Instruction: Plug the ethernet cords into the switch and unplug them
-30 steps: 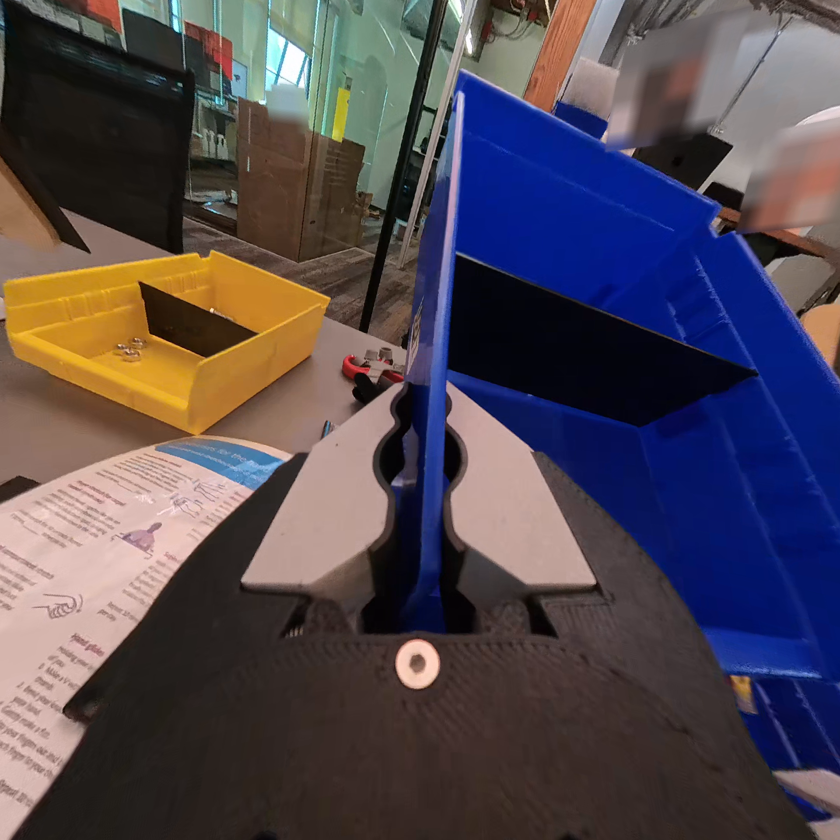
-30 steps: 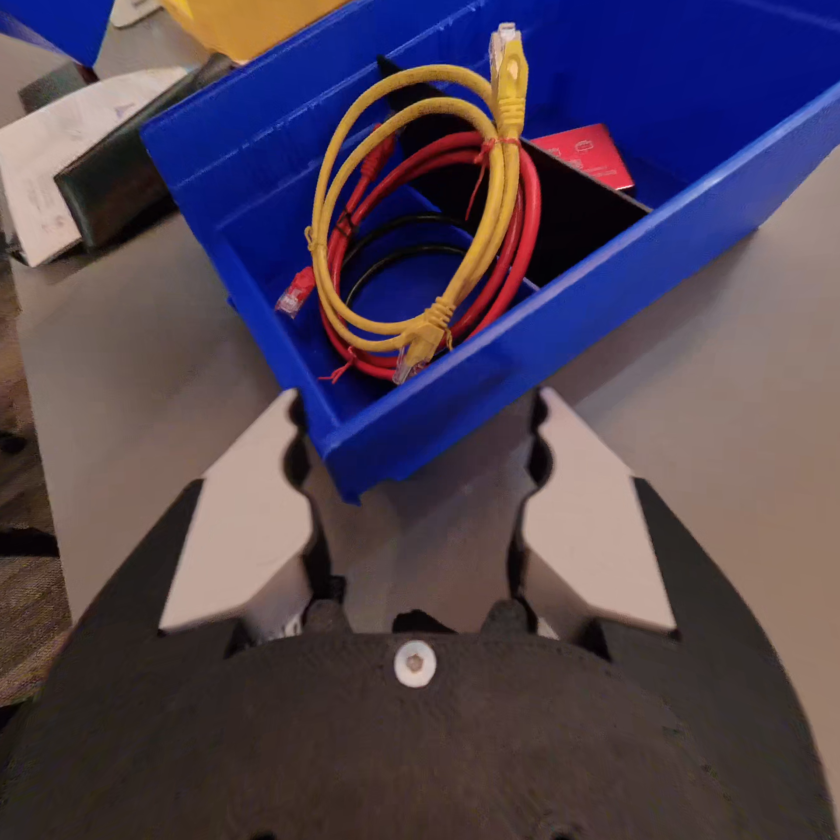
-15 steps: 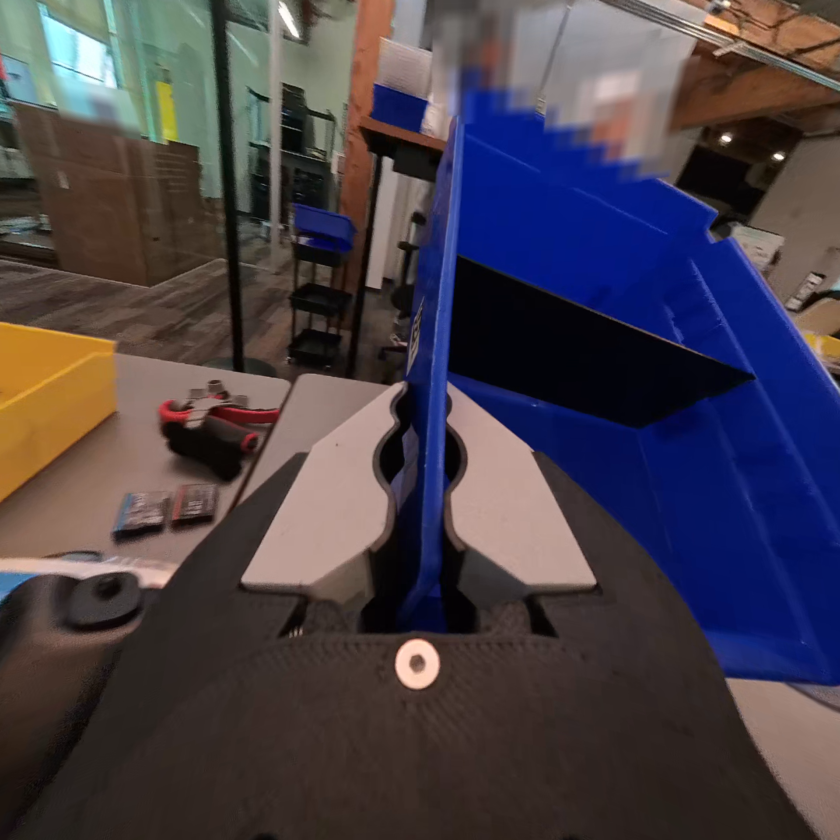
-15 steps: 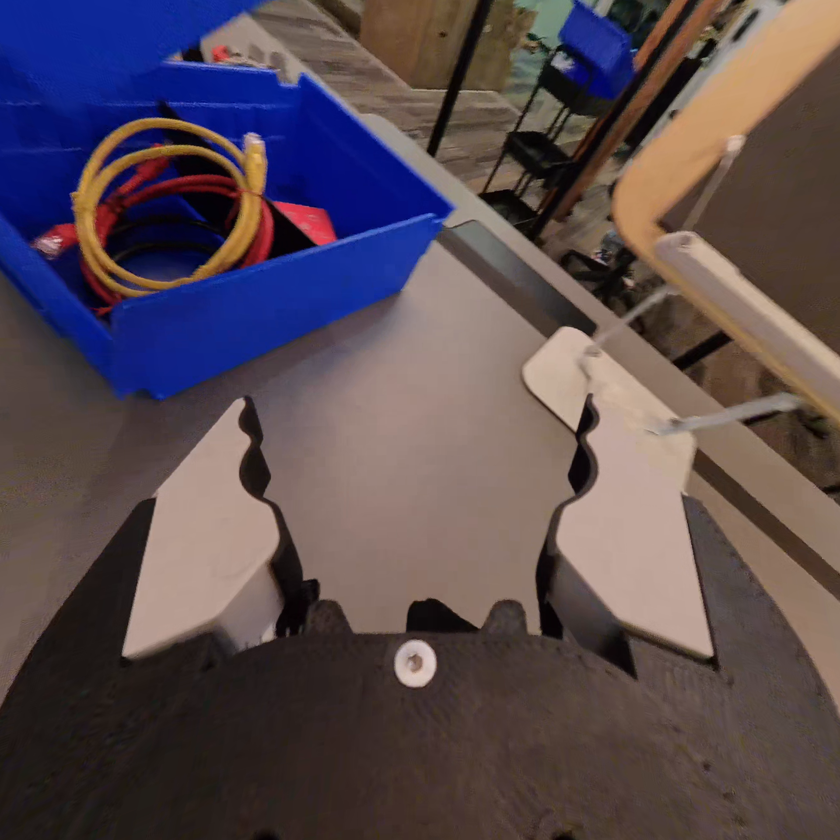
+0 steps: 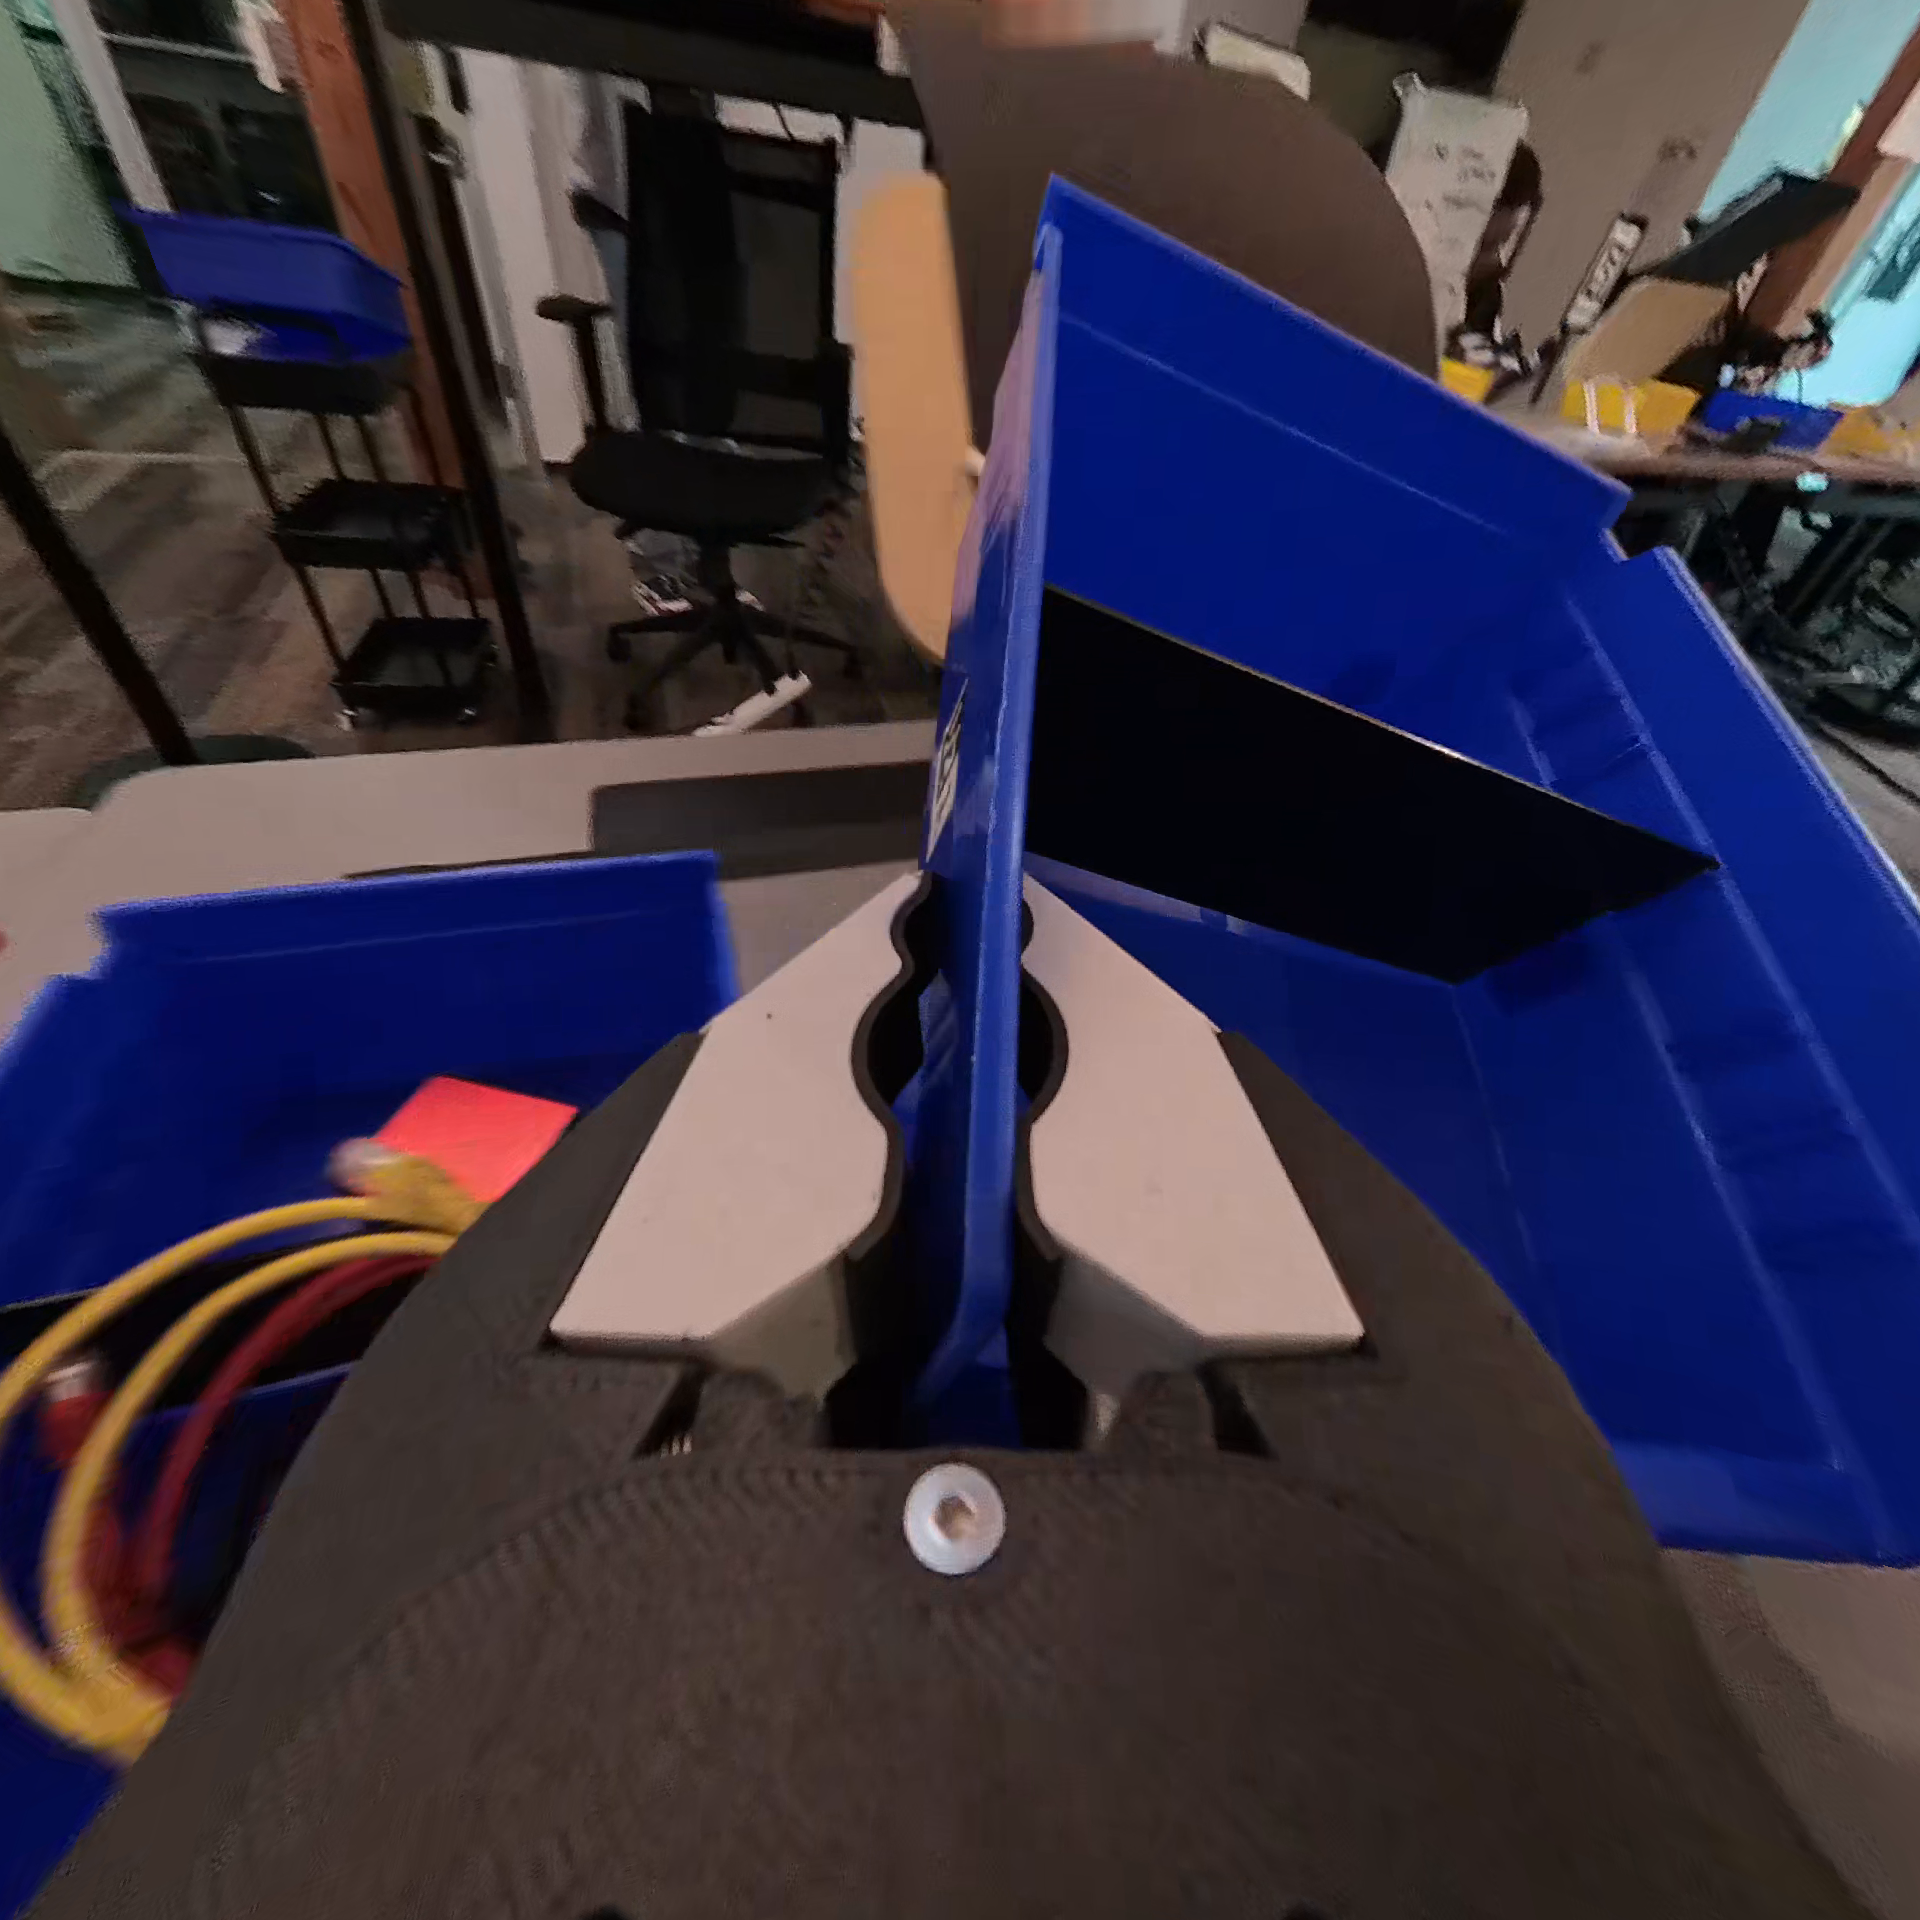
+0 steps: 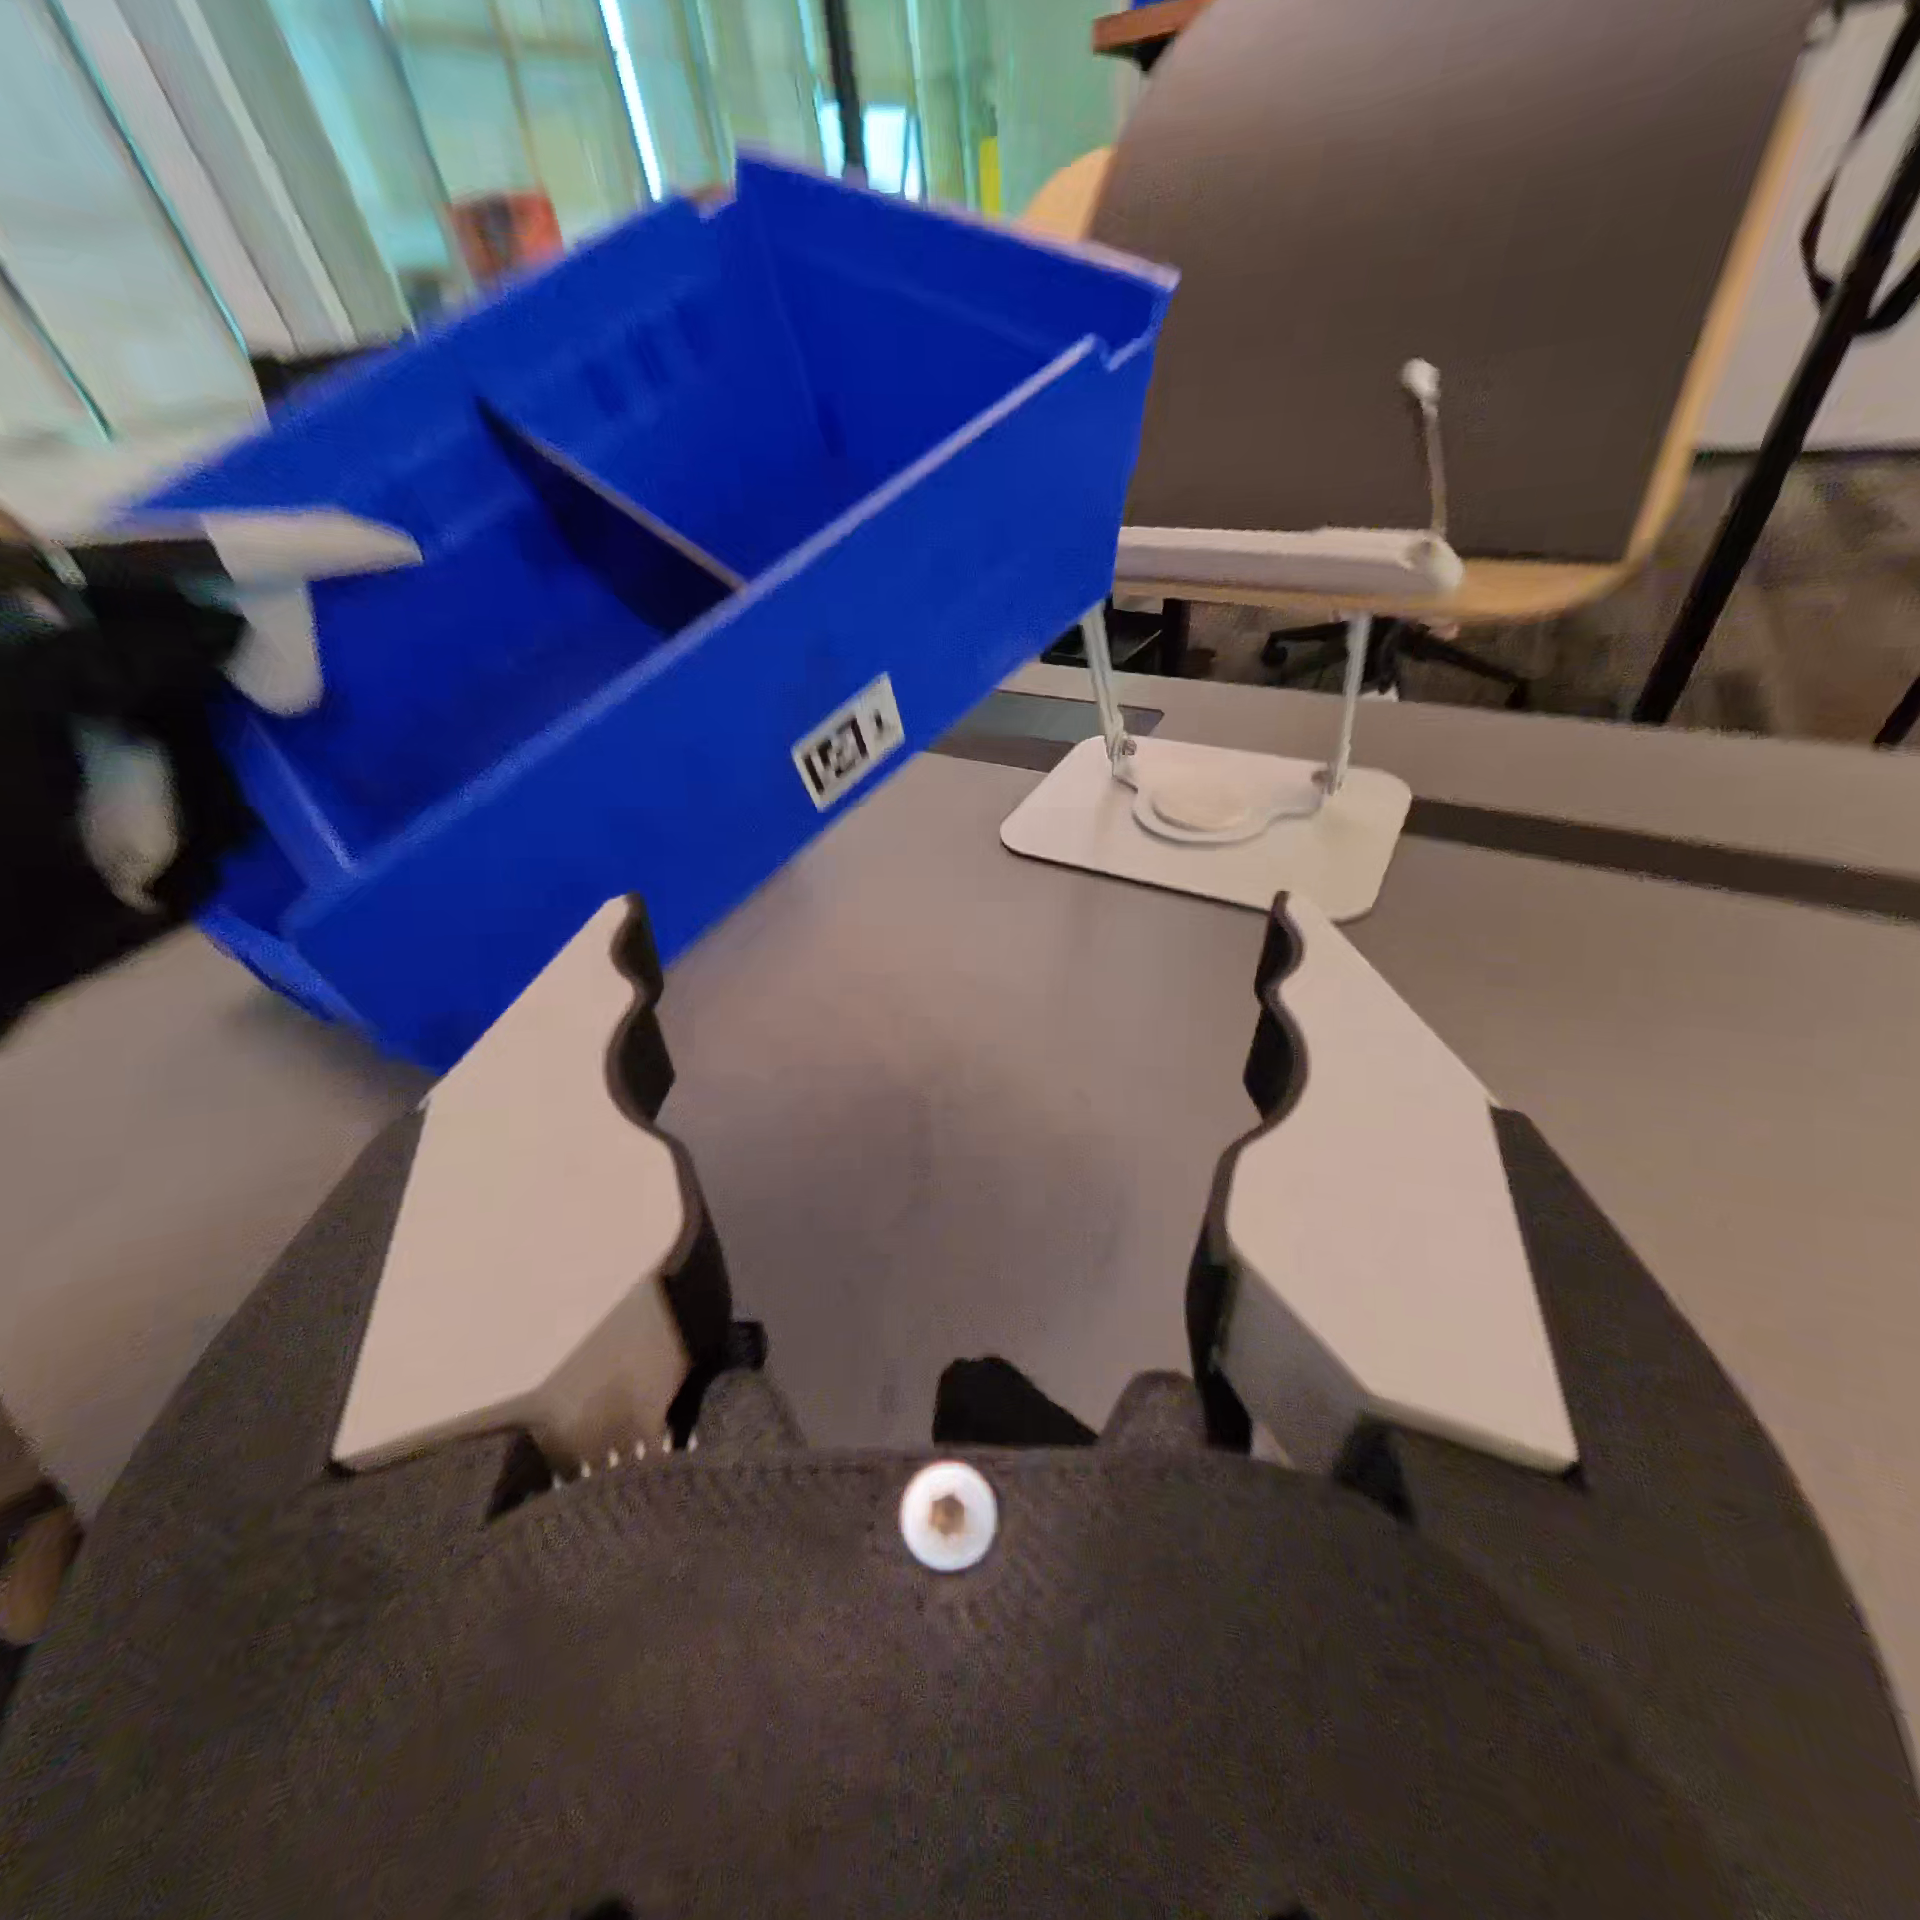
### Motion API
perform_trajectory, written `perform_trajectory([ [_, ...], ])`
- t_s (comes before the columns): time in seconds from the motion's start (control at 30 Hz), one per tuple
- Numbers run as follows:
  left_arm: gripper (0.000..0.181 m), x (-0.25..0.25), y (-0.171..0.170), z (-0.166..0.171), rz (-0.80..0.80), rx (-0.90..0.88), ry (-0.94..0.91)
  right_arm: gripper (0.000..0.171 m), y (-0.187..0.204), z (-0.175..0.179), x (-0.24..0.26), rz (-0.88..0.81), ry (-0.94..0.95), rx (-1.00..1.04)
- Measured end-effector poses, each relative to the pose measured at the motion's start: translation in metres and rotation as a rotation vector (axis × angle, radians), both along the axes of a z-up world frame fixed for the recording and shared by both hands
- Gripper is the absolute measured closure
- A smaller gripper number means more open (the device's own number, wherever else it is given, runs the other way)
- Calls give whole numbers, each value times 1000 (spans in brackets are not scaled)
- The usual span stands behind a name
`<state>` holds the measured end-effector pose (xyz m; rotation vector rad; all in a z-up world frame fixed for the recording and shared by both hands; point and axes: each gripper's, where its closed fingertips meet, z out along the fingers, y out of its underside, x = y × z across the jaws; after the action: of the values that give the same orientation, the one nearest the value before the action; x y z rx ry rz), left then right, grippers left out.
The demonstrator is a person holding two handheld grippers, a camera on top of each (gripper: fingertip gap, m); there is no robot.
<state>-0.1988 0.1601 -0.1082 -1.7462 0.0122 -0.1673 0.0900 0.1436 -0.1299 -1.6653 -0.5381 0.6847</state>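
Blue empty bin (image 5: 1455, 935) clamped by its side wall in the left gripper (image 5: 971, 914), carried tilted above the table (image 6: 935, 1039).

Left jaws are pressed onto the thin wall with the black divider (image 5: 1299, 790) just beyond; grip is edge-on, so keep the wrist steady and lower the bin flat before releasing, well apart from the lamp base (image 6: 1205, 821). Right gripper (image 6: 956, 935) hangs with jaws wide and nothing between them, free to steady the far rim. Ethernet cords (image 5: 208, 1299), yellow and red, lie coiled in the second blue bin (image 5: 312, 997) beside a red card (image 5: 473, 1132). No switch can be identified in either view.
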Motion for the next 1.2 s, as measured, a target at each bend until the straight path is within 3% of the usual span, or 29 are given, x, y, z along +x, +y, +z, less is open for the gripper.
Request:
perform_trajectory([
  [0.17,175,103,25,-46,-138,-88,0,40,3,-2,54,13,273,-112],
  [0.3,175,185,43,-78,-256,-143,-70,37,3,-9,80,-15,286,-102],
  [0.5,174,281,61,-108,-391,-198,-27,37,18,-27,119,-116,249,-87],
  [0.77,172,328,77,-130,-404,-234,-86,40,54,-41,162,-222,71,-84],
  [1.2,123,400,64,-136,-521,-284,-310,58,106,-79,224,-275,-126,-241],
])
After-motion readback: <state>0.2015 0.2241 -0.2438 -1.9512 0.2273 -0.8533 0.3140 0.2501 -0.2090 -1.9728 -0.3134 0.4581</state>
